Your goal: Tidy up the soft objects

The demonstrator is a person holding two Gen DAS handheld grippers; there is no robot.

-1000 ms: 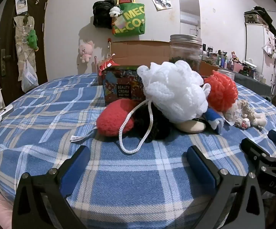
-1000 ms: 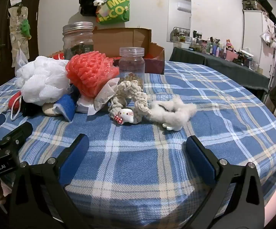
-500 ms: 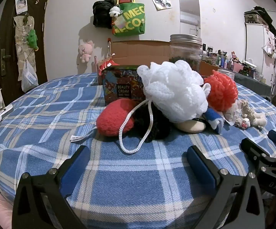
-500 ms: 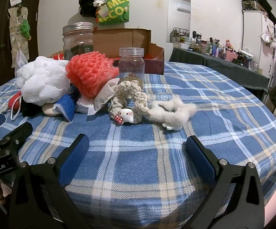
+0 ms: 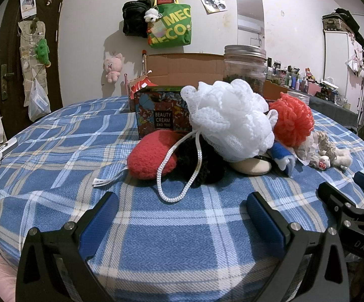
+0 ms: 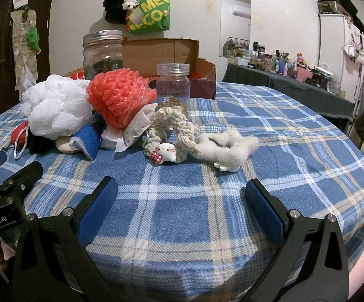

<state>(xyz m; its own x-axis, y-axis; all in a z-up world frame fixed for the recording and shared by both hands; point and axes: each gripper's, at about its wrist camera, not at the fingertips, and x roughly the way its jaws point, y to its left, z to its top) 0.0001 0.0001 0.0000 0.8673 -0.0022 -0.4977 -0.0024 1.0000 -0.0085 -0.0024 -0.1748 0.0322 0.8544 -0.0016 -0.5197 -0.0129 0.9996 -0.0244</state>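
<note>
A heap of soft things lies on the blue plaid tablecloth [image 5: 56, 151]. A white mesh bath pouf [image 5: 232, 120] with a cord loop rests on a red fuzzy pad [image 5: 151, 158] and a black fuzzy piece [image 5: 202, 168]. Beside them sit an orange-red pouf [image 5: 292, 120], a blue sponge cloth [image 6: 87, 138], a beige knitted scrunchie [image 6: 169, 130] with a white cat charm, and a fluffy white hair clip [image 6: 227, 146]. My left gripper [image 5: 182, 216] stands open just short of the cord. The right gripper [image 6: 179, 201] is open in front of the scrunchie and clip, holding nothing.
A floral "Beauty Cream" box [image 5: 161, 113], a lidded glass jar [image 5: 244, 68], a small plastic jar [image 6: 173, 85] and an open cardboard box [image 6: 161, 55] stand behind the heap. Bags hang on the far wall. The table edge curves away at right.
</note>
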